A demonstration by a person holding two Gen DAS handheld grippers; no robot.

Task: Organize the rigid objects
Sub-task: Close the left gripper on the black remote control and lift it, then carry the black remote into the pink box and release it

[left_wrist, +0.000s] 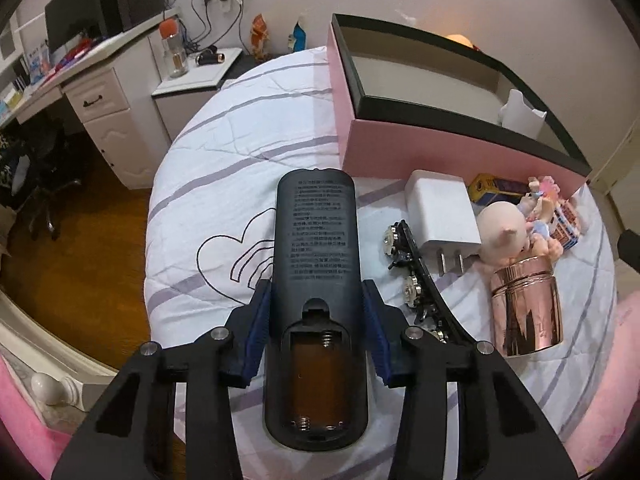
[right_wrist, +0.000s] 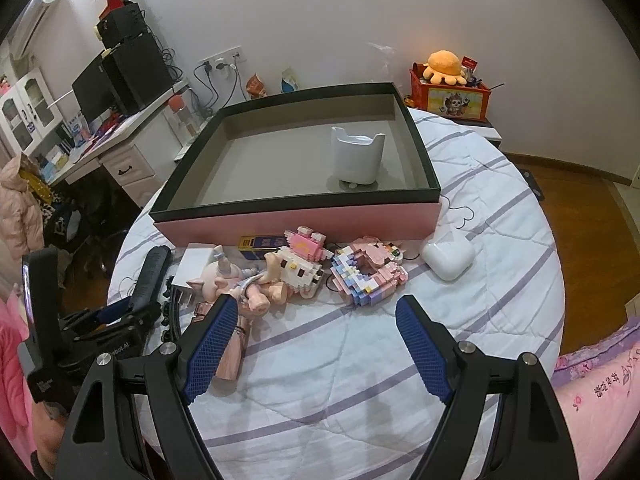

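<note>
My left gripper (left_wrist: 316,300) is shut on a black remote control (left_wrist: 316,240), back side up with its battery bay open, held above the bed; it also shows in the right wrist view (right_wrist: 150,276). My right gripper (right_wrist: 316,320) is open and empty over the striped quilt. A pink box (right_wrist: 300,220) with a black rim holds a white cup-shaped object (right_wrist: 358,156). In front of the box lie a white charger (left_wrist: 440,212), a pig figurine (right_wrist: 224,280), a brick kitty (right_wrist: 302,260), a pink brick model (right_wrist: 368,272), a white earbud case (right_wrist: 448,258) and a rose-gold jar (left_wrist: 528,308).
A black hair clip with gems (left_wrist: 416,276) lies beside the charger. A yellow-blue small box (right_wrist: 260,246) lies against the pink box. A white desk (left_wrist: 100,100) with a monitor stands left of the bed. Wooden floor (left_wrist: 80,272) lies below the bed edge.
</note>
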